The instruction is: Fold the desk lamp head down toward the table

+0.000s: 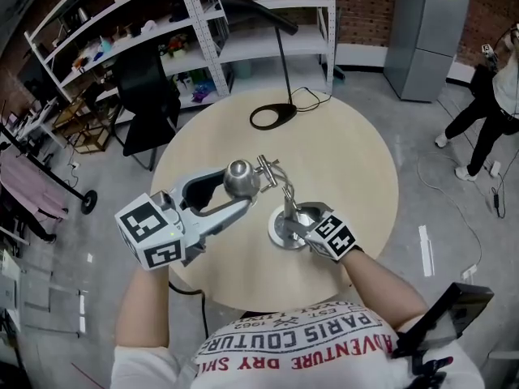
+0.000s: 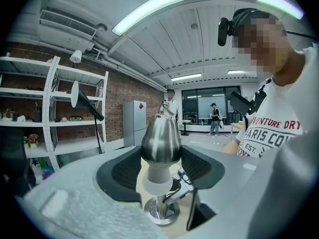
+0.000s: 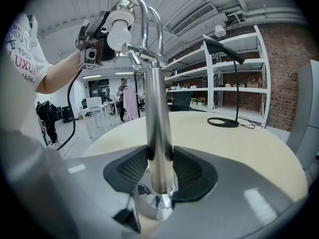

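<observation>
Chrome lamp head (image 1: 242,178): up and to the left of the lamp base (image 1: 281,232) in the head view; a white bulb shows under the shade.
Left gripper (image 1: 235,190): jaws set wide, both pads pressed on the lamp head's metal shade, above the base.
Right gripper (image 3: 159,171): jaws clamped on the upright post (image 3: 157,123), just above the base.
Lamp base: sits on the pale round table (image 1: 349,160), toward the person's edge.
Black lamp (image 1: 273,116): well apart from the base, on the table's far side.

Two desk lamps (image 1: 242,175) (image 1: 273,116), two grippers (image 1: 240,188) (image 1: 293,221), one round table (image 1: 345,164).
</observation>
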A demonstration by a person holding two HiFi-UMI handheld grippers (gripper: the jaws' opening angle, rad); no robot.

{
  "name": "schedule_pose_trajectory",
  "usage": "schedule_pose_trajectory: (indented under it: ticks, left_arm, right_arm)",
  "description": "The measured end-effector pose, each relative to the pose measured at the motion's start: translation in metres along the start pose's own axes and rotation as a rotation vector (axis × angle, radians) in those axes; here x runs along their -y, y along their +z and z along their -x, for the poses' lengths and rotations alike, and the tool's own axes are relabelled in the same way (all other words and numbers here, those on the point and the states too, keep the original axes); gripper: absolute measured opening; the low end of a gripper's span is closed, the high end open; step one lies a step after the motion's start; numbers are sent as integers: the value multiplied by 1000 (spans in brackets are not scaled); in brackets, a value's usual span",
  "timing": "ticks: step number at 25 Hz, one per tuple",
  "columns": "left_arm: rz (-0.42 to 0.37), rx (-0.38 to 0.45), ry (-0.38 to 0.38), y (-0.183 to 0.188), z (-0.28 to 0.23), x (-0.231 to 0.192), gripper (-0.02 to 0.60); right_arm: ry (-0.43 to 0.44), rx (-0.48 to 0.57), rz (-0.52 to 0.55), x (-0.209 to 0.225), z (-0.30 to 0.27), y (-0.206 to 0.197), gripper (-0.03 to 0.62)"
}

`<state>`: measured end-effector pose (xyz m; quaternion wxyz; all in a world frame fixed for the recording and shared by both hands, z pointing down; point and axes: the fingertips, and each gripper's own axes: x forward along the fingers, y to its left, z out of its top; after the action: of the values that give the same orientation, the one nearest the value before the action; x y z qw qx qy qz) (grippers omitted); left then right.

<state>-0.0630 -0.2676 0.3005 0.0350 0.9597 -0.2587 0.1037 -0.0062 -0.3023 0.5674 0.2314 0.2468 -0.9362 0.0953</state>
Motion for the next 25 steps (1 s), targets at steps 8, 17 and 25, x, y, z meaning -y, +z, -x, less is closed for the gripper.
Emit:
schedule_pose_trajectory:
  ticks: [8, 17, 25]
  left_arm:
    - [50, 13, 49, -21, 13, -4, 249]
    - [78, -9, 64, -45, 27, -5, 247]
    - [125, -48, 100, -78, 33, -9, 247]
  right_arm:
    - [-30, 29, -13, 6, 2, -1, 156]
    - [-40, 25, -30, 7, 5, -1, 156]
    - [-52, 27, -40, 14, 7, 1, 156]
